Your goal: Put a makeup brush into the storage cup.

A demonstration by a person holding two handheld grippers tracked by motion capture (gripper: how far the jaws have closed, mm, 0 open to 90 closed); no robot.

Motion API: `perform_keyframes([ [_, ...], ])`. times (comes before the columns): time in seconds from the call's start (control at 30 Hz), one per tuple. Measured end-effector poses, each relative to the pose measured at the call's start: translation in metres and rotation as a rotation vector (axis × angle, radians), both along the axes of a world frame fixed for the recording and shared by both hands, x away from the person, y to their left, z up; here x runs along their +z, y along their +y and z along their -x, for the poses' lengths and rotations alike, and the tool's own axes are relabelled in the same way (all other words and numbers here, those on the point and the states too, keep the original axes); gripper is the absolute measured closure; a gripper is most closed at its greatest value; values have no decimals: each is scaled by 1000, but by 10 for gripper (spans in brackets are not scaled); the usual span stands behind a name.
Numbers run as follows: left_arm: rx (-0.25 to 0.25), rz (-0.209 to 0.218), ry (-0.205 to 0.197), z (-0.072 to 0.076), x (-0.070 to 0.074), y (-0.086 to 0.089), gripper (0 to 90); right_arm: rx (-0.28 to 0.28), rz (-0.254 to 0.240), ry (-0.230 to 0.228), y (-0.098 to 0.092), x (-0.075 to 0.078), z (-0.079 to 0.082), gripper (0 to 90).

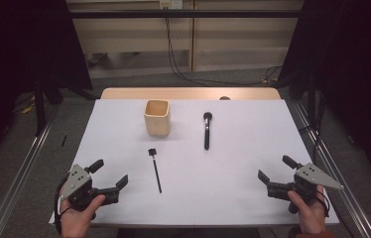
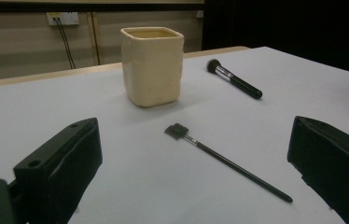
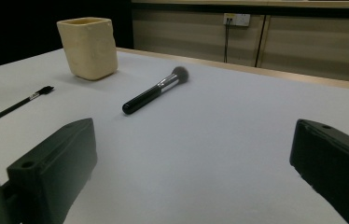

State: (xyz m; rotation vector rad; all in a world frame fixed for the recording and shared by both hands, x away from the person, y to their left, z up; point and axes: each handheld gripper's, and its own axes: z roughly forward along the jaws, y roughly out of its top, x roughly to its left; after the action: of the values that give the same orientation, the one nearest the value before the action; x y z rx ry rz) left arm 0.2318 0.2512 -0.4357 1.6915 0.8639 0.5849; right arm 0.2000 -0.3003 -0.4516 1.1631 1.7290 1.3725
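Note:
A cream square cup (image 1: 157,117) (image 2: 152,66) (image 3: 88,46) stands upright at the back middle of the white table (image 1: 243,163). To its right lies a thick black makeup brush (image 1: 207,130) (image 2: 233,79) (image 3: 154,89), bristles pointing away. A thin black flat-tipped brush (image 1: 155,170) (image 2: 227,161) (image 3: 14,107) lies in front of the cup. My left gripper (image 1: 109,173) (image 2: 191,172) is held open near the front left edge, empty. My right gripper (image 1: 276,169) (image 3: 191,172) is held open near the front right edge, also empty.
The white sheet covers a wooden tabletop whose far edge (image 1: 188,93) shows behind the cup. Metal rails (image 1: 20,168) run along both sides of the table. Cables (image 1: 183,69) trail on the floor beyond, below a wall socket (image 2: 63,18).

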Motion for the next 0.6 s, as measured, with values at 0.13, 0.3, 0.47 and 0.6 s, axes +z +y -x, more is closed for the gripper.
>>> perform_keyframes([
  [0.13,0,-4,18,0,0,1,29,3,-4,-3,1,0,-2,0],
  [0.3,5,-14,26,2,0,0,30,9,-2,-2,1,-1,-3,0],
  [0.47,-9,-14,47,2,1,0,33,10,-4,4,3,-1,-4,0],
  [0.6,0,6,32,3,3,3,33,17,0,1,5,-1,-3,0],
])
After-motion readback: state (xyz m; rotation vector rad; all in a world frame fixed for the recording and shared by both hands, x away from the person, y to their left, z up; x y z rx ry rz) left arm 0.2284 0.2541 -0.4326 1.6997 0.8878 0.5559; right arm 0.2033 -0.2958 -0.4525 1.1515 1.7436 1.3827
